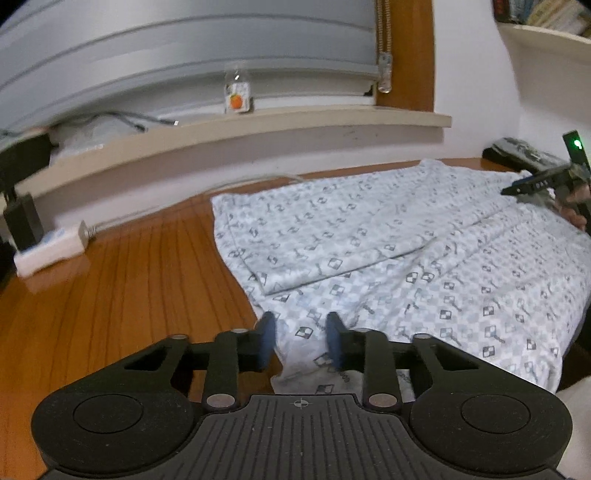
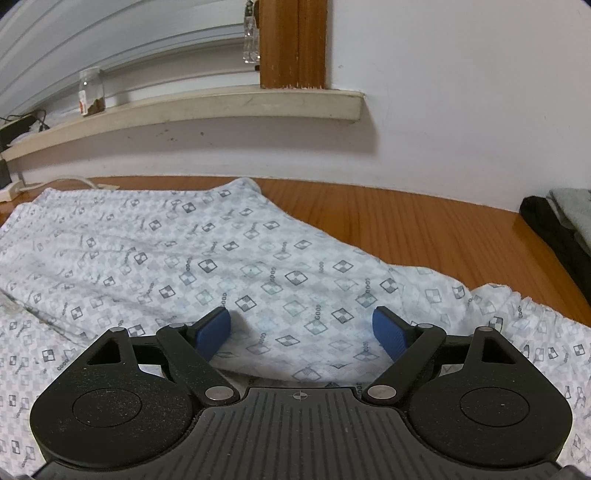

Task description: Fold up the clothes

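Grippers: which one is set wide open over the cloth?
The right gripper: its blue pads stand far apart above the patterned garment. The left gripper is much narrower, at the garment's edge.

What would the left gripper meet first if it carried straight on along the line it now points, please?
Most likely the patterned garment: the left gripper points down at its near edge, with cloth already between the pads. Exact depth is unclear.

A reddish wooden bench (image 1: pixel 122 280) met a white wall (image 2: pixel 461 110). Above ran a cream window ledge (image 1: pixel 295 122) beneath grey blinds (image 1: pixel 184 48) — their bead chain (image 1: pixel 384 44) hung beside a brown wooden frame (image 2: pixel 291 40). A small labelled bottle (image 1: pixel 238 92) stood on the ledge; a white power strip (image 1: pixel 51 247) lay at the bench's left — a bookshelf (image 1: pixel 546 33) at upper right.
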The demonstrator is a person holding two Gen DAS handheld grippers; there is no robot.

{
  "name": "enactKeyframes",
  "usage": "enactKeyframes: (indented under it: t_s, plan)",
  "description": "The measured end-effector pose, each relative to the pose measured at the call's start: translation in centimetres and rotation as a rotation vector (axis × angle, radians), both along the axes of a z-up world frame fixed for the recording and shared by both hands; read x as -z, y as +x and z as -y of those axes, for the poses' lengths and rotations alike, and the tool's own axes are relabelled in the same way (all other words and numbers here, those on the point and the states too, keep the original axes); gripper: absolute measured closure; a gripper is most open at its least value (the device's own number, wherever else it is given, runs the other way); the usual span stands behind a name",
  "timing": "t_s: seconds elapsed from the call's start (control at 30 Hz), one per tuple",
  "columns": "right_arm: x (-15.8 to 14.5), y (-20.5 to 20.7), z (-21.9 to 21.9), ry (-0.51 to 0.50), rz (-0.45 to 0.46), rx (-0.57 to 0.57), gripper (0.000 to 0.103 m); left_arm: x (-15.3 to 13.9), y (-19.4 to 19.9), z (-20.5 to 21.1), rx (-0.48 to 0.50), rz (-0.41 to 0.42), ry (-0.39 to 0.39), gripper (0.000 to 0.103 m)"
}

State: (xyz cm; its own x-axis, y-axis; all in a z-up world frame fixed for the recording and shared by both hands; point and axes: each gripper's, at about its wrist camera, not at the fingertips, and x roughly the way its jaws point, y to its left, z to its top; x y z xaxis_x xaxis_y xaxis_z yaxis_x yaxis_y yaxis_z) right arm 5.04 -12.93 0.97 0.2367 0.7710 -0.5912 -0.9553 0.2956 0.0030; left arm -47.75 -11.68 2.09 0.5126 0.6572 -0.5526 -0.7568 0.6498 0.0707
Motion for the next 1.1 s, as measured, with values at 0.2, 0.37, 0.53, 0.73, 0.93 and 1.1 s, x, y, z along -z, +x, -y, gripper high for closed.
enactKeyframes:
  t_s: [0.2, 0.37, 0.53, 0.73, 0.93, 1.1]
  plan:
    - [-0.1, 0.0, 0.0, -0.001, -0.001, 0.000, 0.019, -0.5, -0.5, 1.6, 0.012, 0.001, 0.010, 0.087]
    - [-0.1, -0.1, 0.0, -0.001, -0.001, 0.001, 0.019, 0.3, -1.2, 2.1, 0.006, 0.012, -0.011, 0.084]
    - [-0.1, -0.2, 0.0, -0.001, -0.001, 0.002, 0.019, 0.3, -1.3, 2.1, -0.007, 0.034, -0.031, 0.066]
    - [-0.1, -0.1, 0.0, -0.001, -0.001, 0.001, 0.019, 0.6, -1.2, 2.4, -0.006, 0.047, -0.019, 0.087]
    - [-0.1, -0.1, 0.0, -0.001, -0.001, 0.001, 0.019, -1.3, -2.5, 2.6, -0.052, 0.142, 0.070, 0.095]
    - [-0.1, -0.1, 0.0, -0.001, -0.001, 0.001, 0.019, -1.3, -2.4, 1.0, -0.077, 0.114, 0.035, 0.094]
